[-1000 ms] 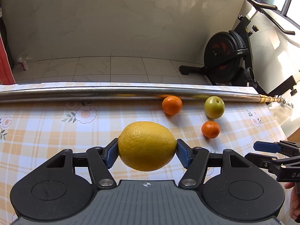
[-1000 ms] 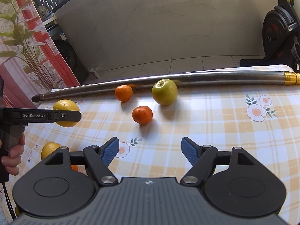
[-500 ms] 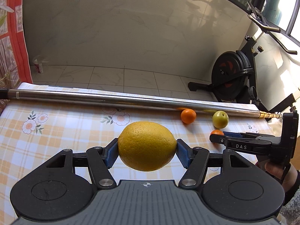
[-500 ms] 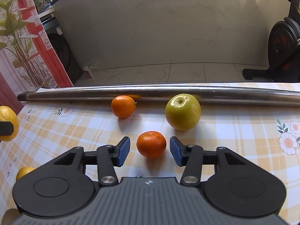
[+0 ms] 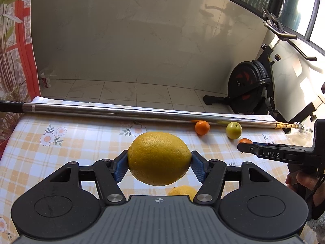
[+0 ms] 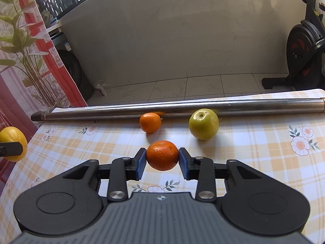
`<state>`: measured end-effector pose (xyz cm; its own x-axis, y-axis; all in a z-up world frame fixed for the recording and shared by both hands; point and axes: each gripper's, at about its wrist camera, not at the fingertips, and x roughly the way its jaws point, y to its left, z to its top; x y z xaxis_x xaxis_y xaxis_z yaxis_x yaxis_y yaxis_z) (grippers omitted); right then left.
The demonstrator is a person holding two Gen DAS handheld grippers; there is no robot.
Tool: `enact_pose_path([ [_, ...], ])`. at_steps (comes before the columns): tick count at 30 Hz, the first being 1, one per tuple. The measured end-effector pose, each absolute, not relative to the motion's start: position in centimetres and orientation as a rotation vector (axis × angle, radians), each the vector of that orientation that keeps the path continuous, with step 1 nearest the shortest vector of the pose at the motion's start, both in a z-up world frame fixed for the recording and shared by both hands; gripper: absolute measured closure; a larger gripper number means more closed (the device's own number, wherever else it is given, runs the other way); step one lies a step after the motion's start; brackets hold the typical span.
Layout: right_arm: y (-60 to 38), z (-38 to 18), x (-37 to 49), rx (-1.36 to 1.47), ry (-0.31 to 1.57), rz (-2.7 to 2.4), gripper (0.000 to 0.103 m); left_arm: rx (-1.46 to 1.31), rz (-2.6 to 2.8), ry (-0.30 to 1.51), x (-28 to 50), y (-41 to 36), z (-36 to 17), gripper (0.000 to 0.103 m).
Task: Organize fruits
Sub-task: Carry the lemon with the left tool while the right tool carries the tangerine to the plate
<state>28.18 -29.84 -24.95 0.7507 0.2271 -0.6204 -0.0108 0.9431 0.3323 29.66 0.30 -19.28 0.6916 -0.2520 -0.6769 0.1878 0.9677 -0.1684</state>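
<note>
Closing on the small mandarin (image 6: 162, 155) that a second ago lay ahead of spread jaws on the checked tablecloth (image 6: 254, 142), my right gripper (image 6: 162, 160) now pinches it between both pads, while my left gripper (image 5: 159, 165) still clamps the large lemon (image 5: 159, 158) above the table, so both fruits are ready to carry.

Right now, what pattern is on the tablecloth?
Orange-and-white check with flowers on the tablecloth; right wrist view.

The letters "DAS" are printed in light capitals on the black side of the right gripper (image 5: 244, 148), seen at the right edge of the left wrist view. No other lettering, brand, number or sign can be read in either view; a small carton (image 5: 46, 80) on the floor by the wall bears print too small to be made out.
</note>
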Motion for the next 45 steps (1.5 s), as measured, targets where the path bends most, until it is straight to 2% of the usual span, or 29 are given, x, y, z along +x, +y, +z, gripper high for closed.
enact_pose_path([
  [14, -29.6, -20.5, 19.5, 0.404, 0.638, 0.085, 0.066, -0.076, -0.279, 0.729, 24.0, 0.5, -15.2, 0.036],
  [24, -28.4, -20.7, 15.2, 0.436, 0.642, 0.104, 0.066, -0.042, -0.311, 0.735, 20.2, 1.6, -13.9, 0.036],
  [30, -26.4, -21.6, 14.1, 0.401, 0.670, 0.137, 0.066, -0.017, -0.321, 0.776, 18.7, 2.0, -15.4, 0.036],
  [45, -22.3, -25.2, 12.0, 0.332, 0.745, 0.199, 0.066, -0.046, -0.337, 0.934, 18.7, 1.1, -23.0, 0.036],
])
